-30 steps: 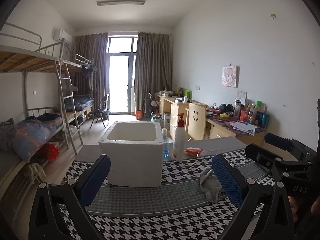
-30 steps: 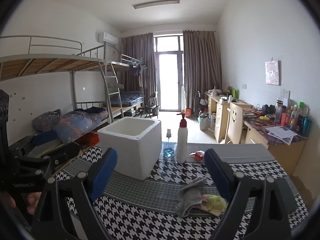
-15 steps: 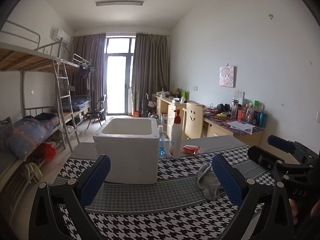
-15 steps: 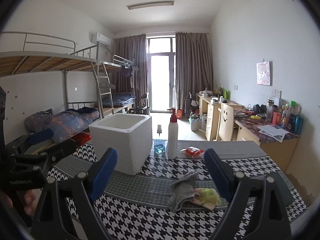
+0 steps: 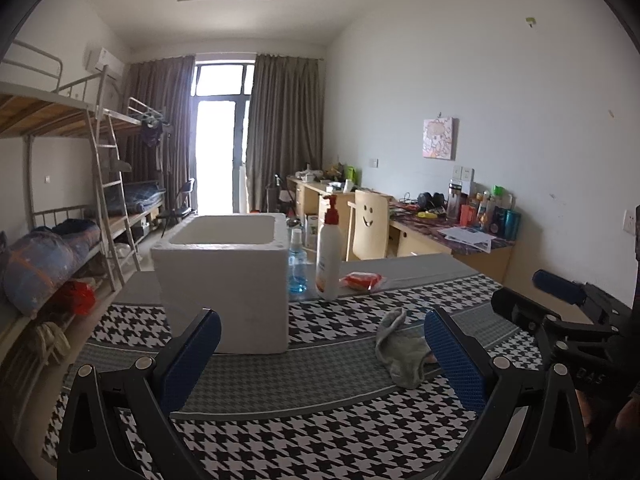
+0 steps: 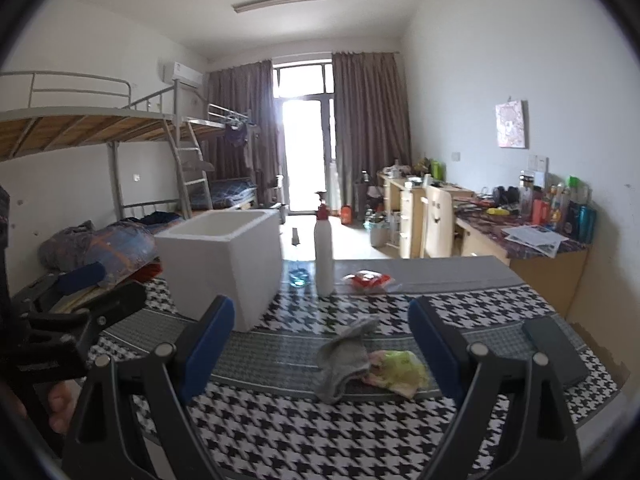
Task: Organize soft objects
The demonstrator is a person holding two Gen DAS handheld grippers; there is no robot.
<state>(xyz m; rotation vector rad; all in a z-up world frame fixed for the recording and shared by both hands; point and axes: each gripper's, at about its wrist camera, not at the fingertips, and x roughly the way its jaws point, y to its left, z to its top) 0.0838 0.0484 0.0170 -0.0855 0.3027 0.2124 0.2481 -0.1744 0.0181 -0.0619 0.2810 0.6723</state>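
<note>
Houndstooth cloth covers the table [image 5: 320,432] right under my two tools, black and white with grey bands across it. My left gripper [image 5: 320,364] stands wide apart with nothing between its blue pads, and my right gripper [image 6: 320,348] is spread just as wide, also empty. Between the right gripper's fingers, from its own camera, I see a crumpled grey sock [image 6: 344,360] lying on the grey band, and touching its right side a pale yellow-green and pink cloth [image 6: 396,368]; from the left wrist the same sock [image 5: 400,352] sits just inside the right finger. A dark flat phone-like slab [image 6: 554,350] lies near the table's right edge. Further back stands a white foam box [image 5: 228,280], open at the top, and beside it a small bottle of blue liquid [image 5: 297,268], a tall white pump bottle [image 5: 329,256] and a red packet [image 5: 360,280]. Beyond the table I see bunk beds [image 6: 100,128] on the left, desks [image 6: 532,240] along the right wall and curtains [image 5: 284,132] round a bright door
</note>
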